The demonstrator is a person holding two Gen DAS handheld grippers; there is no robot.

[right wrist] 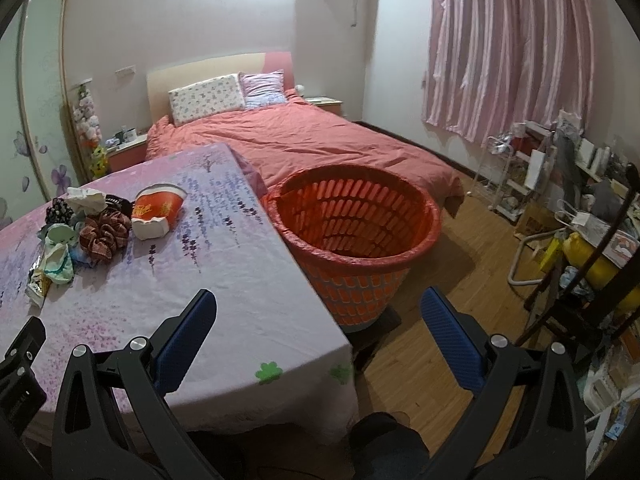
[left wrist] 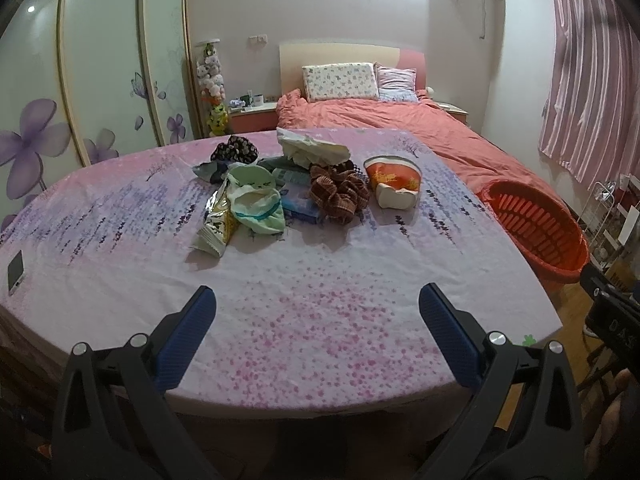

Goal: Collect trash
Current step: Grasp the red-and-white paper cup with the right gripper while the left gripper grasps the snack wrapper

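While both tools hang back at the near edge of the table (left wrist: 320, 280), I've got the left gripper (left wrist: 318, 312) spread wide with nothing in it, and the right gripper (right wrist: 320, 314) likewise apart and empty, aimed between table corner and the orange basket (right wrist: 400, 240) standing on the floor just beside the table's right side. My trash pile (left wrist: 280, 184) sits mid-table, well ahead. I'd start with the crushed paper cup (left wrist: 394, 182): it lies tipped on its side at the pile's right, nearest the basket, long axis running roughly toward me, torn end closest. I'd pinch across its width, lift clear, then swing right
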